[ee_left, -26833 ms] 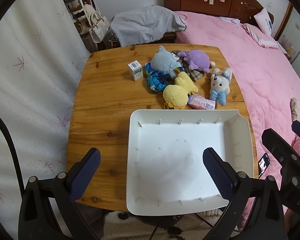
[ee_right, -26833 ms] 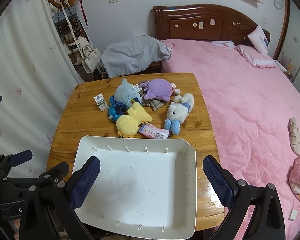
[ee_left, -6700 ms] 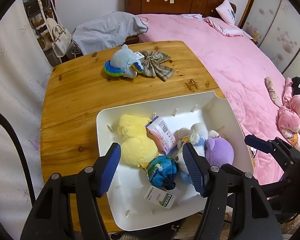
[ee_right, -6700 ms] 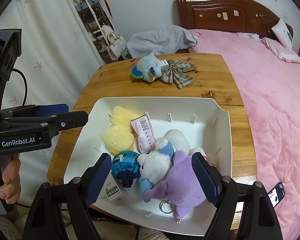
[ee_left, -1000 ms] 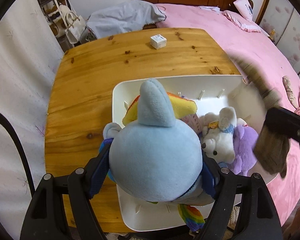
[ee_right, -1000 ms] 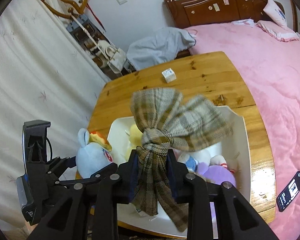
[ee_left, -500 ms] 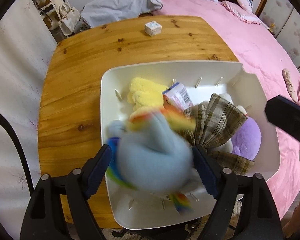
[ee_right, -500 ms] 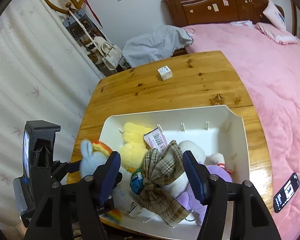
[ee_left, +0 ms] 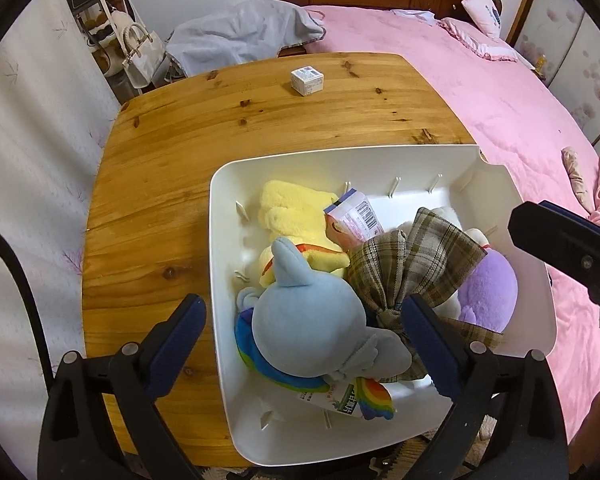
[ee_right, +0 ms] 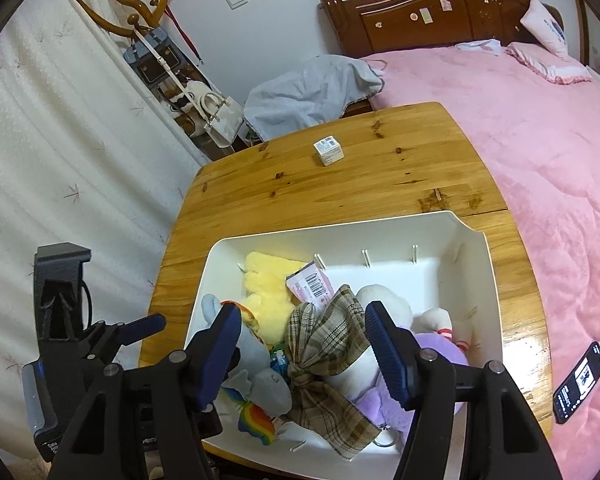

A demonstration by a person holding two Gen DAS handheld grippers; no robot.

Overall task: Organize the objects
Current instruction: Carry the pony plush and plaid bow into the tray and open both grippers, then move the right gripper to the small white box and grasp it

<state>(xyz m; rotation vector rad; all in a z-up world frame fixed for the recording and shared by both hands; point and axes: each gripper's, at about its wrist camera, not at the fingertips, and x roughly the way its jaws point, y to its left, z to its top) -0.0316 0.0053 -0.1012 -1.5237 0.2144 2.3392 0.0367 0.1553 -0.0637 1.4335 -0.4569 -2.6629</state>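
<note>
We count one white tray [ee_left: 220,320] on one wooden table [ee_left: 160,184]. Inside it we see four plush toys: one yellow [ee_left: 292,212], one blue with rainbow trim [ee_left: 312,332], one white [ee_right: 384,304] and one purple [ee_left: 488,292]. With them lie one plaid bow [ee_left: 412,264], one pink barcoded packet [ee_left: 356,220] and one small green-and-white carton [ee_left: 340,398]. One small white box [ee_left: 307,80] sits alone on the table, and one phone [ee_right: 578,382] lies on the pink bed [ee_right: 540,152].
</note>
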